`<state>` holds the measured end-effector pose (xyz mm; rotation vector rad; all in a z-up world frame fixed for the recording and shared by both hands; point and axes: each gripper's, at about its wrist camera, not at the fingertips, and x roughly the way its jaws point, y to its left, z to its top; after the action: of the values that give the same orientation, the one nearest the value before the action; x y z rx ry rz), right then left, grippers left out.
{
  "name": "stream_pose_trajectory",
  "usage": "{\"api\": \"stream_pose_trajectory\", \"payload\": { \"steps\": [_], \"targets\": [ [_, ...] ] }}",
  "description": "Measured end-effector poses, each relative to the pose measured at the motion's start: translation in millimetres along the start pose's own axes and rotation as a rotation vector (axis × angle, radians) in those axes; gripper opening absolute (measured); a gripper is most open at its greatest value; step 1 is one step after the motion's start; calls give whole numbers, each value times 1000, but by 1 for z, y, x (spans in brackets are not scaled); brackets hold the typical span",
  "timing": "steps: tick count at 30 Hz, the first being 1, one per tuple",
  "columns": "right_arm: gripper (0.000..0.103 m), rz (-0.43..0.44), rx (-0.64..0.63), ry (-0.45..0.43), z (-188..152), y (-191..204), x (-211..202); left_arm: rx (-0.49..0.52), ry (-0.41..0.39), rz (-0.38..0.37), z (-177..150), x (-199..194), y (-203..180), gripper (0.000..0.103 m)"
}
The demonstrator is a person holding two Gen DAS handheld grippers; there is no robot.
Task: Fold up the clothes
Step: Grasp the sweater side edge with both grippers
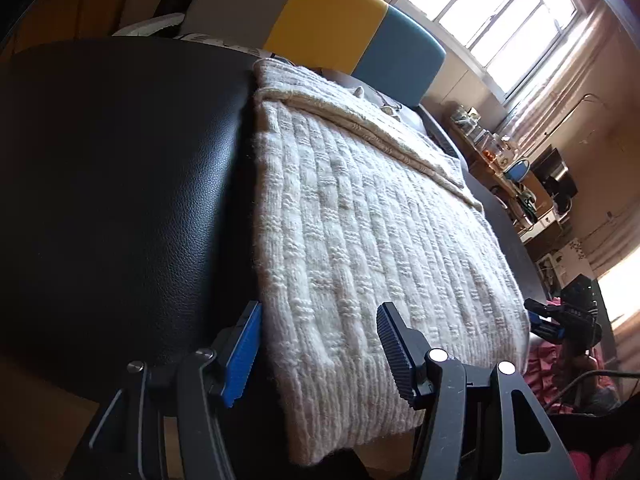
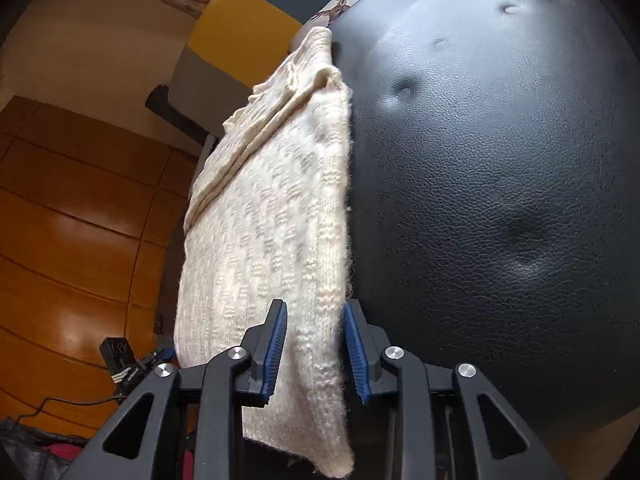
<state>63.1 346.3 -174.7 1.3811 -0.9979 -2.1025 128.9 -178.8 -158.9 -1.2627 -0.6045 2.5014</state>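
We found the cream knitted sweater [image 1: 360, 216] lying folded flat on a black leather-look padded seat [image 1: 120, 184], with its near hem hanging over the seat's near edge. One long side of the sweater ran along the middle of the seat, where bare padding showed beside it; a folded-over layer lay along the far part of the garment. The left gripper [image 1: 316, 356] stood at the near edge with its two blue-padded fingers [image 1: 240, 356] spread wide apart, one at the sweater's side edge and the other over the knit; neither finger pinched the fabric. The right gripper [image 2: 314, 352] stood at the opposite near corner of the sweater [image 2: 272, 232], its fingers [image 2: 275, 350] apart on either side of the sweater's side edge, one over the knit and one over the bare seat [image 2: 500, 200]. We could not tell whether its pads touched the fabric. In the left wrist view, the right gripper [image 1: 548, 322] appeared just beyond the sweater's far side. A grey, yellow and blue panel [image 1: 332, 20] stood behind the seat's far edge, and a window [image 1: 500, 12] lit the room.
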Motion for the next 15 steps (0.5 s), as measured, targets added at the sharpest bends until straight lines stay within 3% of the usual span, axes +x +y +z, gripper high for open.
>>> {"api": "stream_pose_trajectory", "payload": {
  "steps": [9,11,12,15],
  "targets": [
    [31,107,-25,138,8,5,25,-87,29,-29,7,2,4,61],
    [31,107,-34,141,6,6,25,-82,50,-25,10,4,-1,41],
    [31,106,-29,133,4,6,23,-74,65,-15,11,7,-4,10],
    [31,92,-49,106,-1,7,23,-61,90,22,12,18,-9,12]
  ]
}}
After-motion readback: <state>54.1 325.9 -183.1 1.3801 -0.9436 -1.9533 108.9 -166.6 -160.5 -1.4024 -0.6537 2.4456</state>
